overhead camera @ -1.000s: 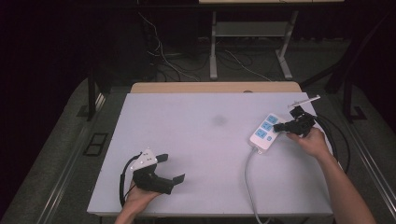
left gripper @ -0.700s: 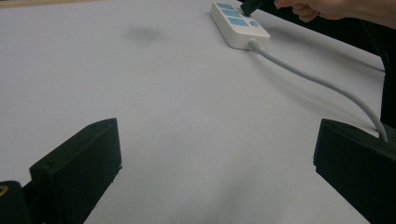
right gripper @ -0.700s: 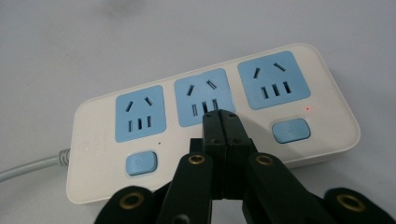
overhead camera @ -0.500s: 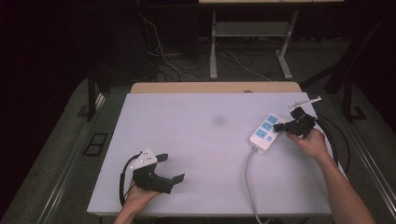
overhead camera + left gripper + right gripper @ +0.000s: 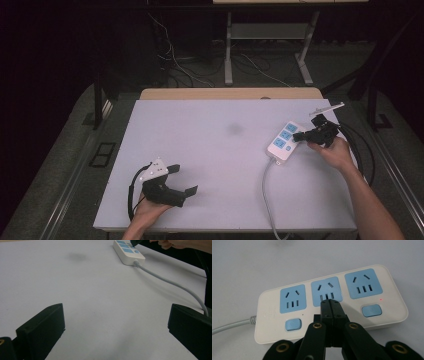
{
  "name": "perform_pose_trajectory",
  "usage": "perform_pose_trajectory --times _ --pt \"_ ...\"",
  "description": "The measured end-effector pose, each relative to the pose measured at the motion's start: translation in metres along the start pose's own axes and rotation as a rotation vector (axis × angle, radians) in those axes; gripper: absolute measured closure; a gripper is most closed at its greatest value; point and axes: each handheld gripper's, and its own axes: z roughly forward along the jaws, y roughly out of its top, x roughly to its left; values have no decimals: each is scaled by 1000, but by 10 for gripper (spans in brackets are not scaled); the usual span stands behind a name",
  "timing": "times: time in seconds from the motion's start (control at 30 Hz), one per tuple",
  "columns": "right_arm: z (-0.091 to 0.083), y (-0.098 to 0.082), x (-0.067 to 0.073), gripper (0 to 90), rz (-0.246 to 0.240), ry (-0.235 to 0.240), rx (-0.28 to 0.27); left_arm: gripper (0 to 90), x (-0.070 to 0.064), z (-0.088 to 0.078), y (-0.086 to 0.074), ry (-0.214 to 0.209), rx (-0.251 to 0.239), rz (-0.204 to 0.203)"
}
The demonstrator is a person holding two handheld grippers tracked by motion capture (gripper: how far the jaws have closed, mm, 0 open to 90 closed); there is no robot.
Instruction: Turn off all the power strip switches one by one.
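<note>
Nothing has shifted noticeably since the picture half a second ago: both grippers and the power strip sit where they were.

From largest to smallest, the scene runs so. A white table [image 5: 220, 150] carries everything. Near its right edge, about midway along, lies a white power strip [image 5: 283, 141] with three blue sockets, turned at a slant. Its grey cord [image 5: 265, 192] trails off the near end and runs toward the table's front edge. Near the front left corner, the left gripper [image 5: 181, 180] rests low in the person's hand with its jaws spread wide and nothing between them; in the left gripper view the two black jaws stand far apart over bare table.

The right gripper [image 5: 299, 136] is at the power strip's far right side, its jaws pressed together and holding nothing. In the right gripper view the closed tips lie over the strip's middle, just below the centre socket [image 5: 327, 290] and between two blue switch buttons: the left button [image 5: 293, 324] and the right button [image 5: 372, 310]. A small red light [image 5: 381, 299] glows above the right button.

The step in hand seems to be pressing a switch with the closed jaw tips. Next, the tips would need to be set squarely on one button and pushed straight down, lightly enough not to slide the strip.
</note>
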Motion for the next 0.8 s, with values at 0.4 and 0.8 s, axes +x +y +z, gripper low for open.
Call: perform_pose_trajectory --times 0.4,0.8 --pt "-4 9 1 900 -12 1 17 0 0 0 0 0 -1 -1" --pt "-18 29 -1 900 -34 -19 12 0 1 -1 0 3 -3 -4"
